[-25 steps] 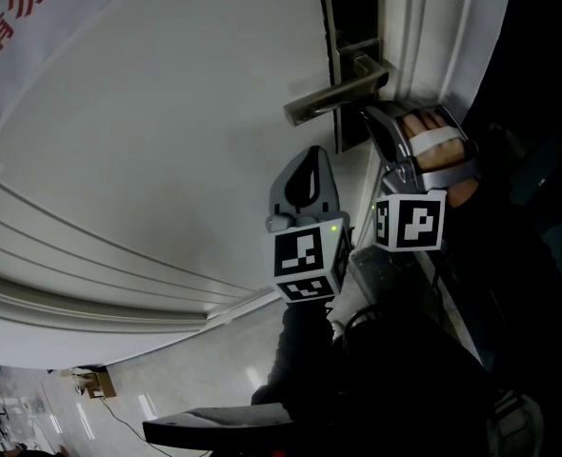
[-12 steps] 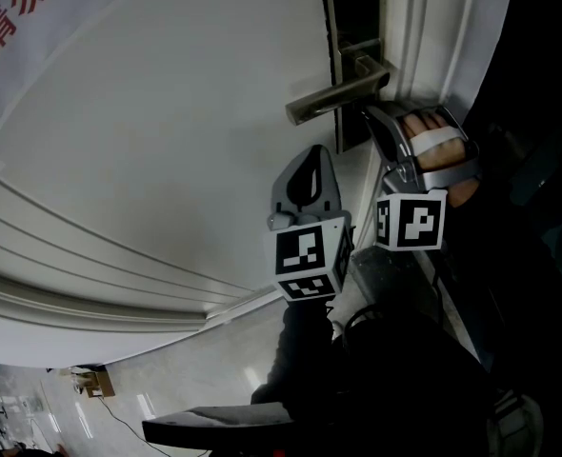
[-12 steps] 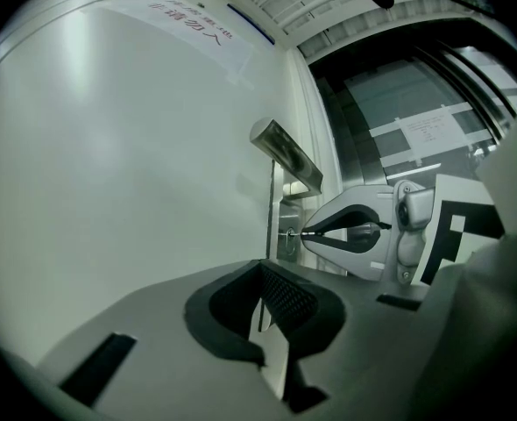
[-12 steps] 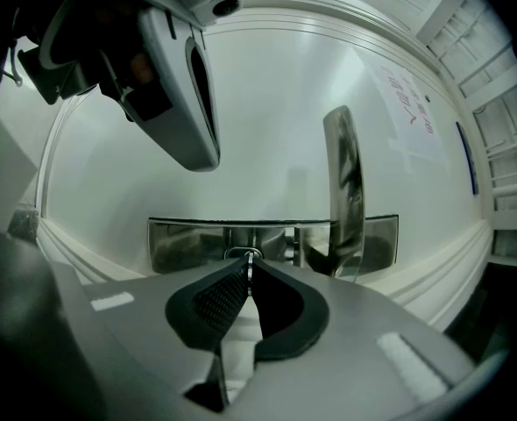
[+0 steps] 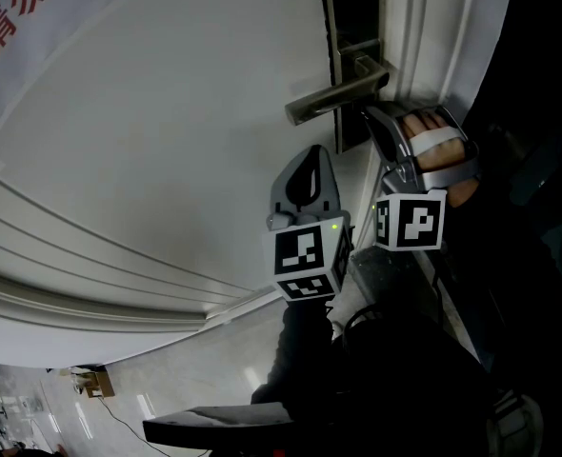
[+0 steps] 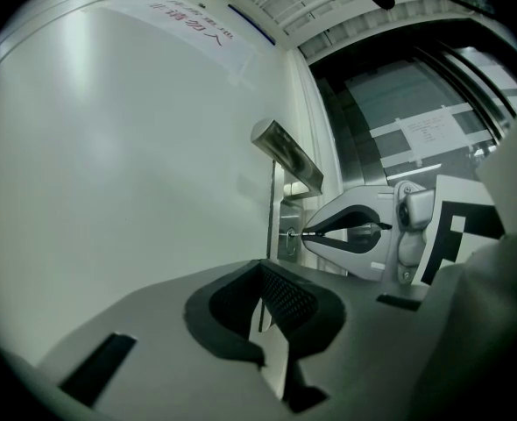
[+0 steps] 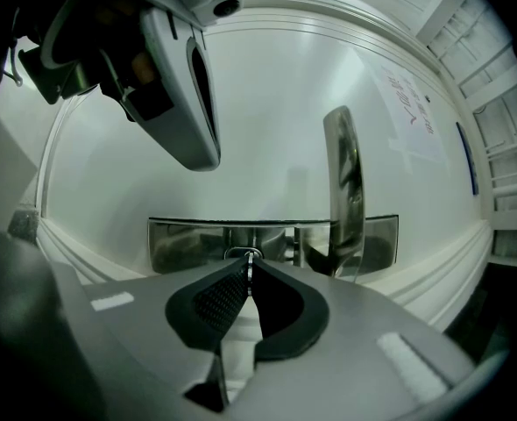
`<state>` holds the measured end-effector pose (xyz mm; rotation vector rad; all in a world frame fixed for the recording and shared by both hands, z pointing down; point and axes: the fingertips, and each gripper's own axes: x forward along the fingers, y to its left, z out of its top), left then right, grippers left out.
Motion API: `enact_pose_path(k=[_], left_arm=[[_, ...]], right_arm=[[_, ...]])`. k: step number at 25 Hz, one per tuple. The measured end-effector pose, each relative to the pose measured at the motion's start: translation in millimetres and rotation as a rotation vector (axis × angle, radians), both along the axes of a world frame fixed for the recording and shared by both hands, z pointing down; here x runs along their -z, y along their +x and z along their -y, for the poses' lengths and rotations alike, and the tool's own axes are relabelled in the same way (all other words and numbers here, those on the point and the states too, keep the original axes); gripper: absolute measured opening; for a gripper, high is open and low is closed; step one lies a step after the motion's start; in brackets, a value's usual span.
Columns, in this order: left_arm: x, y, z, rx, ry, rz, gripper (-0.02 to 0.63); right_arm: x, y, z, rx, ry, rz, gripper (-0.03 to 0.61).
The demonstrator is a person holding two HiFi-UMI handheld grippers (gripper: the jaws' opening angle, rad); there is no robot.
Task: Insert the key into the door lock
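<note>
1. Grey plastic and black rubber pads fill the near part of both gripper views. In the head view each gripper carries a cube with black and white square markers: the left cube (image 5: 307, 262) and the right cube (image 5: 410, 220) stand just beside each other.
2. The left gripper (image 6: 260, 279) has its jaws pressed together, with nothing between them. It points toward the door, below the handle, and is near the right gripper but apart from it.
3. A hand (image 5: 438, 146) holds the right gripper (image 7: 249, 266) from behind. Its jaws are closed on the key (image 6: 306, 233), a thin dark metal piece that sticks out from the tips.
4. The key points straight at the round lock cylinder (image 6: 286, 233), and its tip reaches the keyhole. How deep it sits inside, I cannot tell.
5. The cylinder is set in a shiny metal lock plate (image 7: 188, 239). On the same plate, beside the cylinder, is the metal lever handle (image 7: 344, 182), which stands out from the door.
6. Behind all of this is the white door (image 5: 167, 131), smooth, with moulded ridges along one side.
7. Farther along the door is a white paper sign (image 5: 24, 17) with red characters, only partly in view.
8. Farthest in the head view, a light glossy floor (image 5: 195, 379) shows past the door.
</note>
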<state>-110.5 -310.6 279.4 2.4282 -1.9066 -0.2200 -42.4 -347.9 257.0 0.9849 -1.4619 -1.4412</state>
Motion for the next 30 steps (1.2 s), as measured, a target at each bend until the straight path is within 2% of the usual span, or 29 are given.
enact_pose_path(k=[30], left_arm=[[-0.8,-1.2,1.3,-0.004,-0.001,-0.012,0.002]], right_arm=[[1.5,-1.6,2.3,-0.003,0.005,0.006,0.014]])
